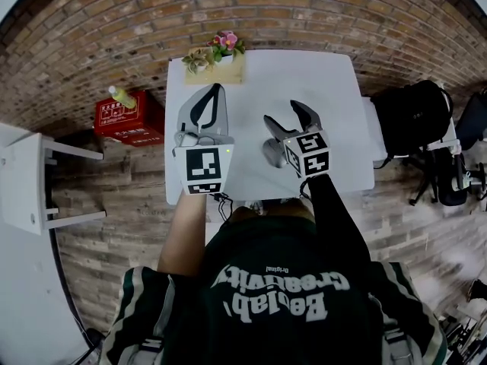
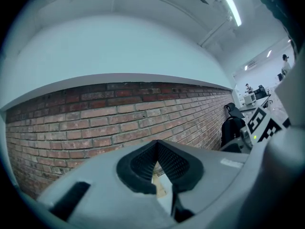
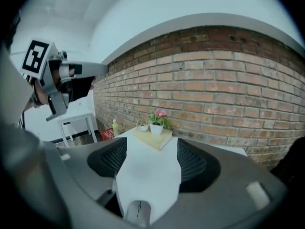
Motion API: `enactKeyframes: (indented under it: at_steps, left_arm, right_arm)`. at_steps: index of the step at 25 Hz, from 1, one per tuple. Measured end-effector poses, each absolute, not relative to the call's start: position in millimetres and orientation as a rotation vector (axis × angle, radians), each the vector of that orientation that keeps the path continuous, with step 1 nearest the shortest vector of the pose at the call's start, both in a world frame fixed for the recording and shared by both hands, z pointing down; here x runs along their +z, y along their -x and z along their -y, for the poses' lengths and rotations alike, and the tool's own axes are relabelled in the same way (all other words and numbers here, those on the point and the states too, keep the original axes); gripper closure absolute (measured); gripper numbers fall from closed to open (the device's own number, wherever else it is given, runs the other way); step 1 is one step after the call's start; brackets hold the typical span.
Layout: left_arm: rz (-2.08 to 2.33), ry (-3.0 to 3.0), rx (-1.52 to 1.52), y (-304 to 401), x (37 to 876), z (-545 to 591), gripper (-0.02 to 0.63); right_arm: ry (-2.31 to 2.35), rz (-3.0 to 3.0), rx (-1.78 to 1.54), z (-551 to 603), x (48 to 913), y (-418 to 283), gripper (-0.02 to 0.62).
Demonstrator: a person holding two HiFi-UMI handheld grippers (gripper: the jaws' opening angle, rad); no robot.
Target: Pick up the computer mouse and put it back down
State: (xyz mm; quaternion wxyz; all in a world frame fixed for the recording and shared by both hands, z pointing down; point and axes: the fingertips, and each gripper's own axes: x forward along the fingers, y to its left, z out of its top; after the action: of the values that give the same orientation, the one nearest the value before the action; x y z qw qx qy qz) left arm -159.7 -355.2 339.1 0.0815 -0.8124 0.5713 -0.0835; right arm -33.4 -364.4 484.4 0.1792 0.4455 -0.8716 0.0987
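the right gripper (image 1: 283, 115) hangs above the white table (image 1: 335, 82), jaws spread wide with nothing between them. the grey computer mouse (image 1: 272, 153) lies on the table just beneath it, clear of both pads. the left gripper (image 1: 216, 91) is held level alongside, its jaws closed together and empty. a small pot of pink flowers (image 1: 225, 44) stands at the table's far edge, by the brick wall
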Motion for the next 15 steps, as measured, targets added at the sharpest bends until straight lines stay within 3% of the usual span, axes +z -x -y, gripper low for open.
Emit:
enactKeyframes:
  at_steps: [15]
  left_arm:
    - [-1.641,2.468,-0.214,142,316,358,0.600]
  right_arm:
    - [-1.439,2.689,-0.110,361,317,19,0.260]
